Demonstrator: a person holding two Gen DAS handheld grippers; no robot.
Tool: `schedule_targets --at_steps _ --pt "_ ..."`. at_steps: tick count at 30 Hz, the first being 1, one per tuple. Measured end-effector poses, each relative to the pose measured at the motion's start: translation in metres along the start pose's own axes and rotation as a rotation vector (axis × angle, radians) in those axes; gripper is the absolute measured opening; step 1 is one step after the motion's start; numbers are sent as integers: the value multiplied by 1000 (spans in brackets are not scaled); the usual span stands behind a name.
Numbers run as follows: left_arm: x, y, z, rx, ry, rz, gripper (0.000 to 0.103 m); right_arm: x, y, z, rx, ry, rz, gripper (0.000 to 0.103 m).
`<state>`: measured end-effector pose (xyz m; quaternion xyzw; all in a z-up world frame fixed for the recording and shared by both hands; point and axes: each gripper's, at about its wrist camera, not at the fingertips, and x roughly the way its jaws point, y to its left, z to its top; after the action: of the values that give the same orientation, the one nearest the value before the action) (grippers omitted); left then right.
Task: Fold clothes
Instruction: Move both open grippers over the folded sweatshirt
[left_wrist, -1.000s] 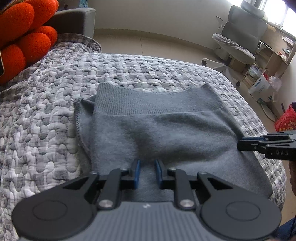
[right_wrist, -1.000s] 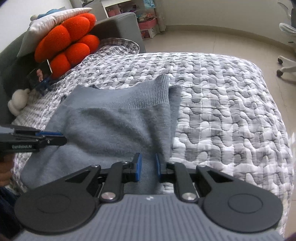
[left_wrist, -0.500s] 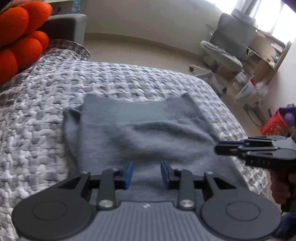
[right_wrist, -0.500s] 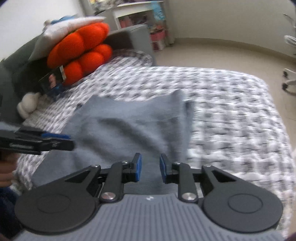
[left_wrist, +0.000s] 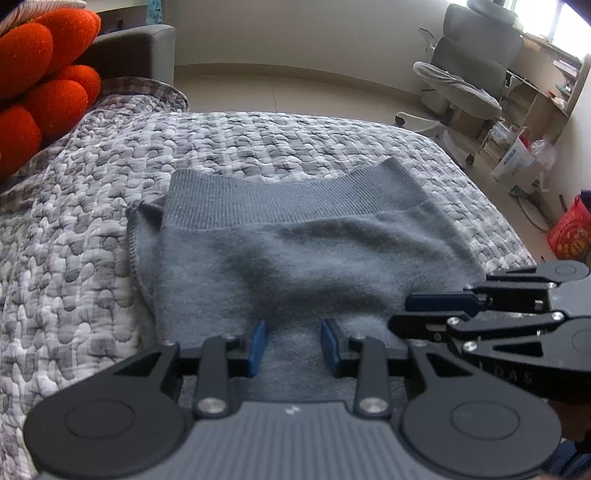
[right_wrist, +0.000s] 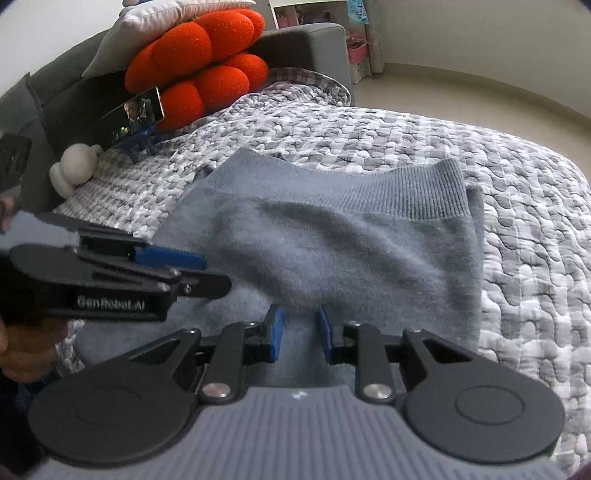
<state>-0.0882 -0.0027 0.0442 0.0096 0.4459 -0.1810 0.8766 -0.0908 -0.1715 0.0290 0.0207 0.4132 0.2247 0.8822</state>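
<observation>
- A folded grey sweater lies on the bed's grey-and-white quilt, ribbed hem band on the far edge.
- The left claw hovers over the sweater's near edge; its jaws opened within the last second and now stand partly apart, holding nothing, with fabric showing in the gap.
- The right claw hangs over the near part of the sweater; it too has been opening and grips nothing.
- Each claw shows in the other's view, close beside it above the cloth.
- An orange cushion sits at the head of the bed, with a phone on a blue stand before it.
- An office chair stands on the floor beyond.
</observation>
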Motion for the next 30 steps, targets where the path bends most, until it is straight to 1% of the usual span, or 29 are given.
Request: schedule_targets --at_steps 6,10,13,16,17,18,19,20,21,23,26,29,30 --pt "-4 13 1 -31 4 11 34 -1 -4 0 4 3 -10 25" --pt "-9 26 1 -64 16 11 33 -11 -23 -2 61 -8 -29 22" --pt "-11 32 1 -77 25 15 33 -22 -38 -4 94 -23 -49 22" --pt "-12 33 1 -73 31 20 33 -30 -55 -6 131 -28 -93 23" --pt "-12 34 1 -73 33 21 33 -32 -61 -7 151 -27 -101 22" --pt "-13 35 1 -74 35 21 32 -33 -67 -8 171 -25 -106 18" --pt "-13 36 1 -77 36 20 32 -34 -73 -9 191 -23 -111 18" --pt "-13 38 1 -83 38 18 31 -35 -78 -9 205 -20 -122 21" --pt "-14 41 2 -92 40 14 31 -35 -79 -10 204 -15 -143 31" --pt "-16 44 3 -99 39 4 31 -37 -79 -11 195 -15 -160 32" --pt "-20 47 3 -102 38 -11 31 -44 -72 -11 166 -44 -150 32" --pt "-18 48 2 -108 50 -12 31 -53 -57 -9 92 -83 -104 32" --pt "-17 48 2 -108 55 -9 31 -54 -51 -8 60 -92 -83 34"
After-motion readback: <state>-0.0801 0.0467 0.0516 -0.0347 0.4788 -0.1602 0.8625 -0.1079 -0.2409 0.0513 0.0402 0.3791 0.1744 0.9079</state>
